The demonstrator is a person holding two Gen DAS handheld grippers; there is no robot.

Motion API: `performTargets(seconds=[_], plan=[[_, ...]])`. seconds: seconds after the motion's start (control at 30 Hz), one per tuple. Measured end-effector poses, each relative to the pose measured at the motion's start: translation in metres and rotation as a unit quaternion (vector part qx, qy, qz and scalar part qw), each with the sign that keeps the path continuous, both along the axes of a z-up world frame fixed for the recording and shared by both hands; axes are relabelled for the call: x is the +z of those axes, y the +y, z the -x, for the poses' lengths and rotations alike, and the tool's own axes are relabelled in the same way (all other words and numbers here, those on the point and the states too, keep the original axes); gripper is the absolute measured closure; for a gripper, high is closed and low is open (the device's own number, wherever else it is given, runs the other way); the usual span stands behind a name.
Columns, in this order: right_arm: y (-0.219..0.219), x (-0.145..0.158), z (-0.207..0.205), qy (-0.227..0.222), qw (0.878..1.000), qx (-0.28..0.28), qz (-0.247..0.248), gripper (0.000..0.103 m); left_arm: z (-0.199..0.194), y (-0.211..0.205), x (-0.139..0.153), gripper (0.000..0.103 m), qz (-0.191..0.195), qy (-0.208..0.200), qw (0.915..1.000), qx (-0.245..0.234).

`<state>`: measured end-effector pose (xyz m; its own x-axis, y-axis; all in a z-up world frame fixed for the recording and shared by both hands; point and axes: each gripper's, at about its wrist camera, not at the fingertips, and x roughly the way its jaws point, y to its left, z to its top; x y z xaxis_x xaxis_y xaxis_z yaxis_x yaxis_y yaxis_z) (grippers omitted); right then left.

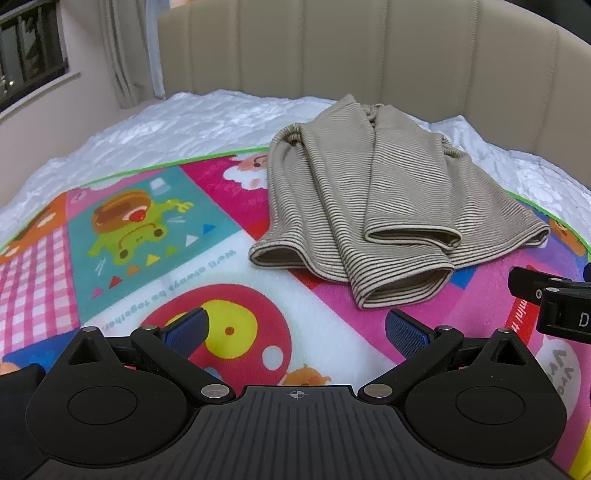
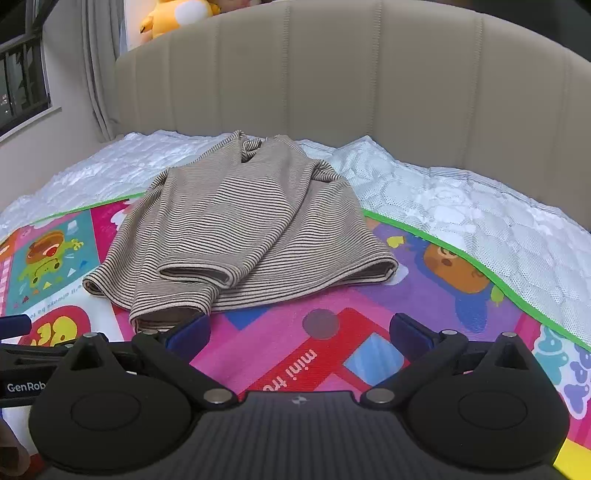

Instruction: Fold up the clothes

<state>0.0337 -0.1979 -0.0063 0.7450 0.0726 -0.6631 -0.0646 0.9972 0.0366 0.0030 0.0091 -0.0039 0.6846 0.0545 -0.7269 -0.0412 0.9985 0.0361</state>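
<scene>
Beige-and-brown striped top [image 1: 373, 206] lies partly folded on the cartoon play mat [image 1: 155, 229] near the mat's far green edge, both sleeves laid down over its body, cuffs and hem gaping toward the cameras; its collar is bunched, perhaps twisted. Left tool [image 1: 297, 330] and right tool [image 2: 301, 332] are both spread wide, holding nothing, above the mat's near part.

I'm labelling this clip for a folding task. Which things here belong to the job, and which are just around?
Part of the job:
- striped top, partly folded, on the mat
- left tool, open
- right tool, open

Just around:
- cartoon mat
- white mattress cover
- beige headboard
- yellow plush toy
</scene>
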Motion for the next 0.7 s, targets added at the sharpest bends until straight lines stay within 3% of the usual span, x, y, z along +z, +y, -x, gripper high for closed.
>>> performTargets(seconds=[0.7], plan=[[0.0033,0.0003,0.0007,-0.001,1.0,0.005,0.005,0.0,-0.0004,0.0003,-0.0017,0.0,0.0,0.004,1.0,0.0]])
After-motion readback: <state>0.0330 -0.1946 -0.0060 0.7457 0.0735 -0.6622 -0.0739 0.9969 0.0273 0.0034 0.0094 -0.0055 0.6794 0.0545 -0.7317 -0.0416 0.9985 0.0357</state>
